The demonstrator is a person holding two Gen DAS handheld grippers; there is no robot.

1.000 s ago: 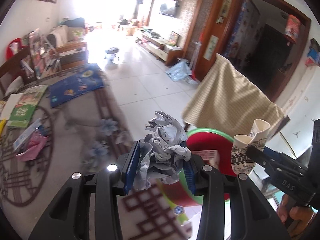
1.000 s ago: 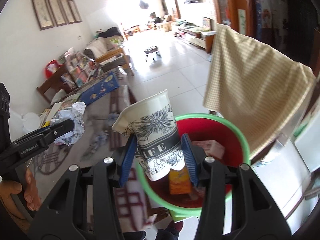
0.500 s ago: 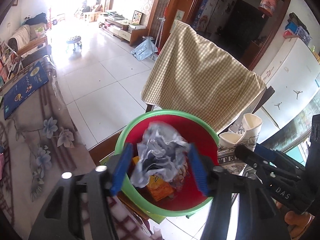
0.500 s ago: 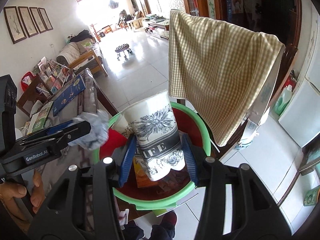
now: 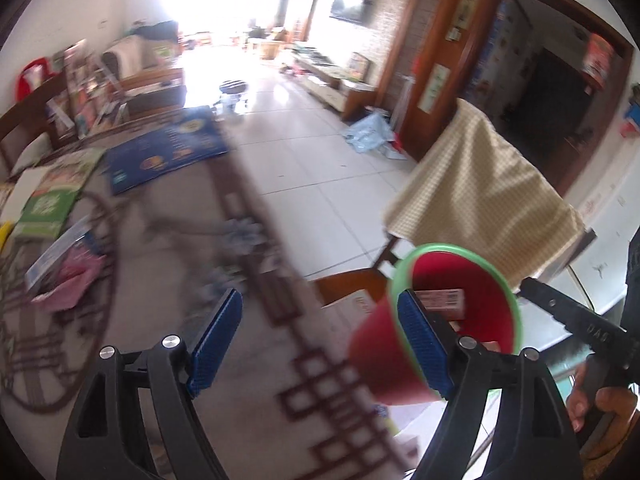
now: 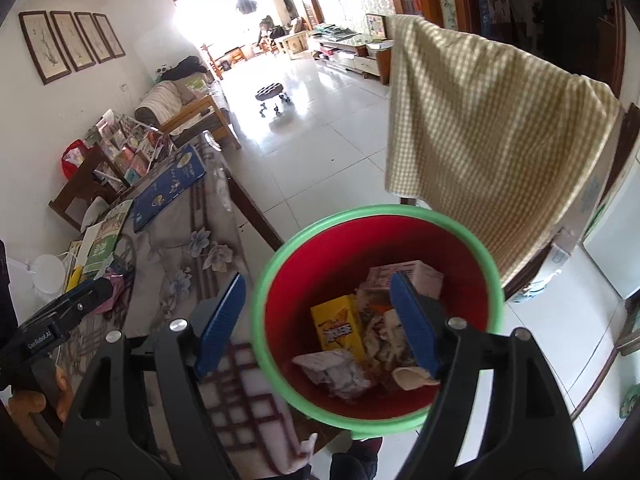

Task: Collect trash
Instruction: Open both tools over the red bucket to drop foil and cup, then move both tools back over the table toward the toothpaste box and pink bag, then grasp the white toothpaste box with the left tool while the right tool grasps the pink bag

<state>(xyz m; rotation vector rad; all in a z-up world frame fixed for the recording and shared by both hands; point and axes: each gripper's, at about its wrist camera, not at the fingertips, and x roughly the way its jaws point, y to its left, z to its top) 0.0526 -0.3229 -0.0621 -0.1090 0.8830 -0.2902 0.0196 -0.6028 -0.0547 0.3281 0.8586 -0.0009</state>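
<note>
A red bin with a green rim (image 6: 280,260) stands beside the table, also in the left wrist view (image 5: 516,312). Inside it lie a crumpled grey paper ball (image 6: 336,372), a paper cup (image 6: 412,378), a yellow packet (image 6: 338,326) and a pink box (image 6: 416,276). My right gripper (image 6: 320,320) is open and empty above the bin. My left gripper (image 5: 320,344) is open and empty over the table edge, left of the bin. A pink wrapper (image 5: 68,276) lies on the table at the left.
The patterned tablecloth (image 5: 160,280) carries a blue book (image 5: 168,156), a green booklet (image 5: 52,200) and papers. A chair draped with checked cloth (image 6: 488,120) stands behind the bin. White tiled floor (image 6: 320,152) stretches beyond.
Both grippers opened: the paper ball and the paper cup dropped into the bin. My left gripper swung back left toward the table; the right stays over the bin.
</note>
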